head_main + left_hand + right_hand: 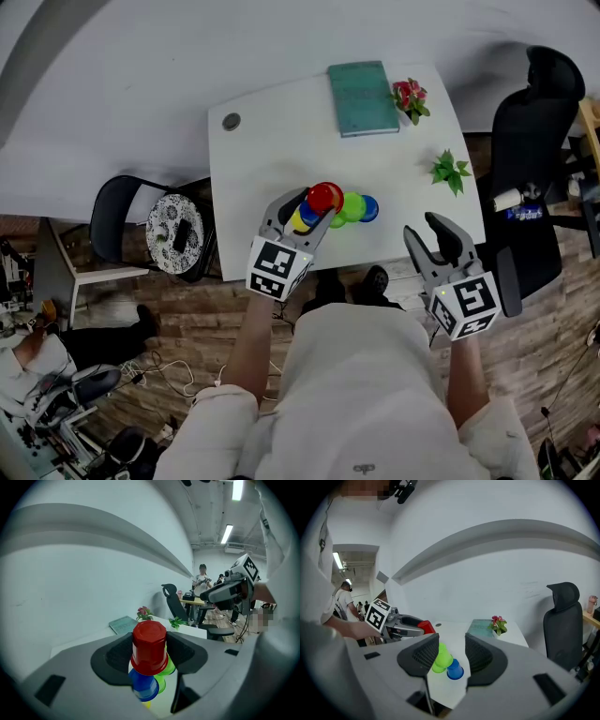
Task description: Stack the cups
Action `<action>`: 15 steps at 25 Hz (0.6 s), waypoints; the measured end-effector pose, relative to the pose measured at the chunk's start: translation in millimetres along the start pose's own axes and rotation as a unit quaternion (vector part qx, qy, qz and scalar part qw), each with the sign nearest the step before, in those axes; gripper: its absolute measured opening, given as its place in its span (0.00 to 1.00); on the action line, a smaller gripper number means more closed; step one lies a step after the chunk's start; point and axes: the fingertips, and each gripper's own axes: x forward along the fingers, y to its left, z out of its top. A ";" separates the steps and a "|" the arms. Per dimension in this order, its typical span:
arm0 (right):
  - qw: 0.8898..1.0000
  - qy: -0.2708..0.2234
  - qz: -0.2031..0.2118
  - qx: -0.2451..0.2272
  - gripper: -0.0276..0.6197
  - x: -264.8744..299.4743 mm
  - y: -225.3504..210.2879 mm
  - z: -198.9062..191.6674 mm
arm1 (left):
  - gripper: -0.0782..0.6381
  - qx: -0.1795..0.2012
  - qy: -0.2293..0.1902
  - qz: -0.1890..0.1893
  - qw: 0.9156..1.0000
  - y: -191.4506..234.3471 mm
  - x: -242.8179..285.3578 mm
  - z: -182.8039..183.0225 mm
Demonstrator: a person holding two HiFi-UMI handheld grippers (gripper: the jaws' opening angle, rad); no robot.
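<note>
My left gripper (pixel 314 208) is shut on a red cup (pixel 324 198), held upside down above the cups near the table's front edge. In the left gripper view the red cup (pixel 149 647) sits between the jaws, with a blue cup (pixel 143 684), green cups (pixel 165 669) and a bit of yellow below it. In the head view, a yellow cup (pixel 301 222) lies under the gripper, with green cups (pixel 352 207) and a blue cup (pixel 370 208) to its right. My right gripper (pixel 429 234) stands open and empty off the front edge; it looks at the green cups (pixel 440 657) and the blue cup (pixel 454 669).
On the white table (pixel 272 141) lie a teal book (pixel 364 97), a small flower (pixel 410 97) and a green sprig (pixel 450 171). A black office chair (pixel 534 169) stands at the right, and a chair with a patterned cushion (pixel 173 230) at the left.
</note>
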 end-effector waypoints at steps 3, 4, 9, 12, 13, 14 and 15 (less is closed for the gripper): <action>1.000 0.001 0.000 0.000 0.32 -0.6 -0.2 -0.5 | 0.43 0.001 0.005 -0.004 1.000 -2.8 0.2 -2.9; 1.000 0.002 0.000 0.001 0.32 -0.9 -0.4 -0.4 | 0.43 0.002 0.006 -0.005 1.000 -3.5 0.5 -3.7; 1.000 0.001 -0.001 0.002 0.32 -0.9 -1.2 -0.3 | 0.43 0.008 0.014 -0.013 1.000 -7.5 4.0 -6.6; 1.000 0.002 -0.002 0.003 0.32 -1.2 -2.3 -1.3 | 0.43 0.015 0.018 -0.015 1.000 -9.9 5.5 -7.0; 1.000 0.001 -0.002 0.004 0.32 -0.9 -2.7 -1.4 | 0.43 0.015 0.019 -0.016 1.000 -9.8 6.1 -7.2; 1.000 0.001 -0.002 0.003 0.32 -0.5 -3.0 -1.4 | 0.43 0.017 0.019 -0.017 1.000 -9.8 6.5 -7.2; 1.000 0.001 -0.002 0.003 0.32 -0.4 -3.3 -1.3 | 0.44 0.019 0.020 -0.018 0.999 -10.0 6.8 -7.3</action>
